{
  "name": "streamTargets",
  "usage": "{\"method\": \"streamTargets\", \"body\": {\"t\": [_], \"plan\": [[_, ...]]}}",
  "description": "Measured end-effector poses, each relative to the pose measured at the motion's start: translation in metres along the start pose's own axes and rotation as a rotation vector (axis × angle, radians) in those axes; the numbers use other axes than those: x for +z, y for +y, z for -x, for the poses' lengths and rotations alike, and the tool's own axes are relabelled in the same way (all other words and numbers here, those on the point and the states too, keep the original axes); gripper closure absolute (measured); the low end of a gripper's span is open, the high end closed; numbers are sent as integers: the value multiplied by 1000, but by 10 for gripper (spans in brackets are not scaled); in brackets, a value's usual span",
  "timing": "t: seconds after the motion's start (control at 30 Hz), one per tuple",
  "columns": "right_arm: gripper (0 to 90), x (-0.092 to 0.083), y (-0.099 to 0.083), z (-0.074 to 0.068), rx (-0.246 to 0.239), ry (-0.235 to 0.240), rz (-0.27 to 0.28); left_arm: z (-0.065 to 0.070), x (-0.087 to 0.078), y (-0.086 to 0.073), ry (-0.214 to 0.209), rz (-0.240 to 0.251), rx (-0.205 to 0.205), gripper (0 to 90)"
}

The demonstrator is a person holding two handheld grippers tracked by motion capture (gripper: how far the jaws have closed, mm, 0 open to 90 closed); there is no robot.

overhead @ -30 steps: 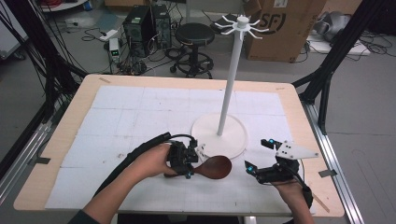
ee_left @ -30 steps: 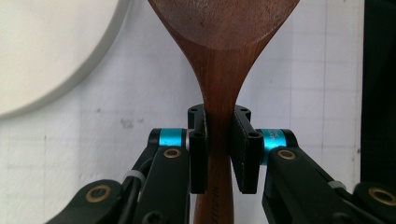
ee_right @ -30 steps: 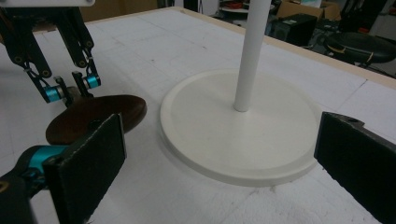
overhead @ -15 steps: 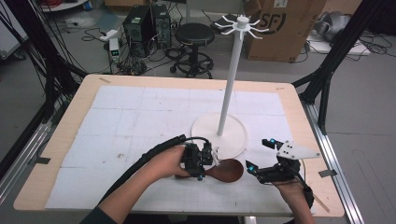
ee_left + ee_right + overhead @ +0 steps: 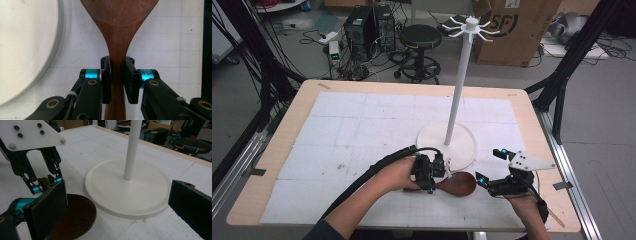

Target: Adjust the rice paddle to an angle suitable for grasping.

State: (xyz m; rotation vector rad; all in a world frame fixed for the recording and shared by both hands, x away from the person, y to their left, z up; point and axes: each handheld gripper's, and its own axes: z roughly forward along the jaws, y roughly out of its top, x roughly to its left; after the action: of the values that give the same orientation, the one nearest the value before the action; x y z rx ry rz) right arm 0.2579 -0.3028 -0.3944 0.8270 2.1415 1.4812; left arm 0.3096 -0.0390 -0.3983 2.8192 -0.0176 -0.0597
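A dark wooden spoon (image 5: 460,184) lies low over the white mat, bowl toward the right. My left gripper (image 5: 437,176) is shut on its narrow neck; in the left gripper view the two pads (image 5: 106,77) press the handle of the spoon (image 5: 120,27) from both sides. My right gripper (image 5: 490,166) stands open just right of the bowl, with nothing between its jaws. In the right gripper view, the right gripper (image 5: 120,212) faces the spoon bowl (image 5: 78,213), which lies beside its left pad (image 5: 48,207), with the left gripper (image 5: 46,182) behind it.
A white hook stand rises from a round base (image 5: 462,150) just beyond the spoon, its pole (image 5: 458,90) ending in a ring of hooks (image 5: 469,27). The base (image 5: 150,195) lies close ahead of the right gripper. The table's front edge (image 5: 412,227) is near both hands.
My left gripper has carried the spoon to the right, so that the bowl lies closer to the right gripper. The right gripper has kept still.
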Motion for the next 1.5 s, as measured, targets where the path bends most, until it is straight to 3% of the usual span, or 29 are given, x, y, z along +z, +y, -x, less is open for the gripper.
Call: {"method": "streamTargets", "body": {"t": [0.23, 0.67, 0.77, 0.9, 1.13, 1.17, 1.2, 1.23, 1.3, 1.4, 1.5], "plan": [[10, -1, 0, 1, 6, 0, -2, 0, 5, 2, -4, 0, 5, 777], [10, -1, -1, 1, 0, -3, 2, -1, -5, 1, -20, 69, -4, 695], [10, -2, -1, 1, 3, -3, 4, 0, -10, -3, -48, 104, -13, 588], [10, -2, -1, 1, 9, -5, 3, 0, -16, -9, -80, 141, -46, 522], [10, -2, -2, 0, 4, -3, 0, 2, -28, -23, -46, 222, -88, 300], [10, -2, -2, 0, 4, -3, 0, 2, -31, -26, -39, 232, -91, 300], [10, -1, -2, 0, 3, -1, -2, 2, -33, -29, -28, 243, -92, 229], [10, -1, -2, 0, 3, -1, -2, 3, -33, -31, -20, 252, -97, 229], [10, -1, -2, 0, -1, -2, -1, 4, -36, -36, 8, 264, -111, 118], [10, 0, -2, 0, -1, 2, -6, 5, -40, -44, 27, 309, -132, 22], [10, 1, -2, -1, 2, 2, -5, 6, -45, -52, 40, 349, -148, 16]]}}
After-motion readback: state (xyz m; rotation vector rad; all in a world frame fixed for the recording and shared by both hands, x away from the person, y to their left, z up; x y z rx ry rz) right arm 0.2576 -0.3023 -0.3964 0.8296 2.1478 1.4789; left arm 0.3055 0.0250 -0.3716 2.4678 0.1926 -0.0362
